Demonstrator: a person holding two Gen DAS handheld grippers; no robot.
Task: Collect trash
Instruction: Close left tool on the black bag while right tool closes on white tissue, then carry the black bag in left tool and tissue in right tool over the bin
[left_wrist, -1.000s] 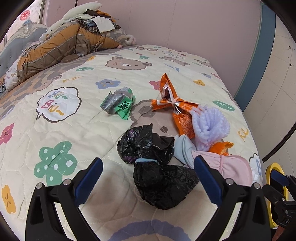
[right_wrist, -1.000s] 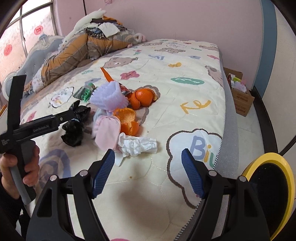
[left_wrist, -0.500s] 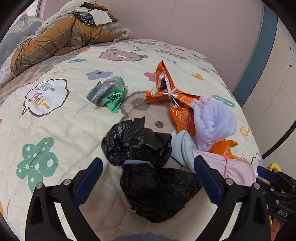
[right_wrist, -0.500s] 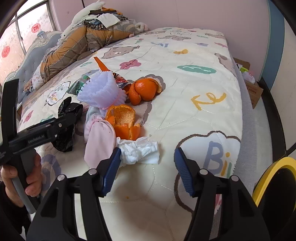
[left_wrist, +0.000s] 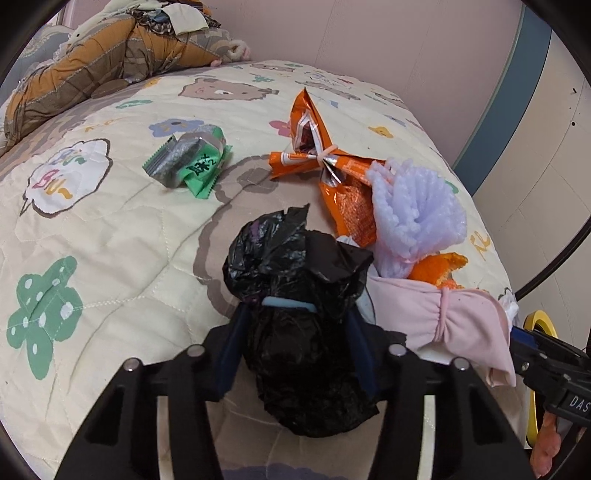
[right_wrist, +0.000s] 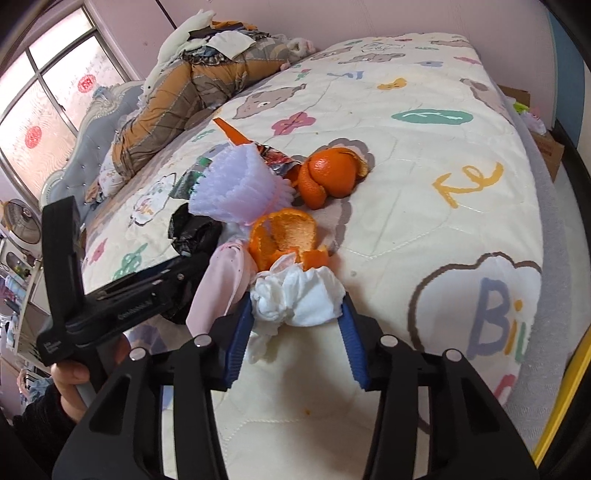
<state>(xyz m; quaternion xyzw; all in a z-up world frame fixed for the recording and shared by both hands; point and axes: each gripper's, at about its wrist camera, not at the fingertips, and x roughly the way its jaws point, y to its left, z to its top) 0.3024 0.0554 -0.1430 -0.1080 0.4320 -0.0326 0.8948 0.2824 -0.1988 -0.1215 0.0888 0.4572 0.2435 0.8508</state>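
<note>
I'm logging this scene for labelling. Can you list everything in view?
black plastic bag: 1, black, between the left gripper's fingers
white tissue: 1, white, between the right gripper's fingers
orange peel: 2 pieces, orange, behind the tissue
foam fruit net: 1, lilac, mid-pile
snack wrapper: 1, orange
green wrapper: 1, green-silver, apart to the left
pink cloth: 1, pink
bed quilt: 1, cream, patterned
left gripper: closed on the bag
right gripper: around the tissue
</note>
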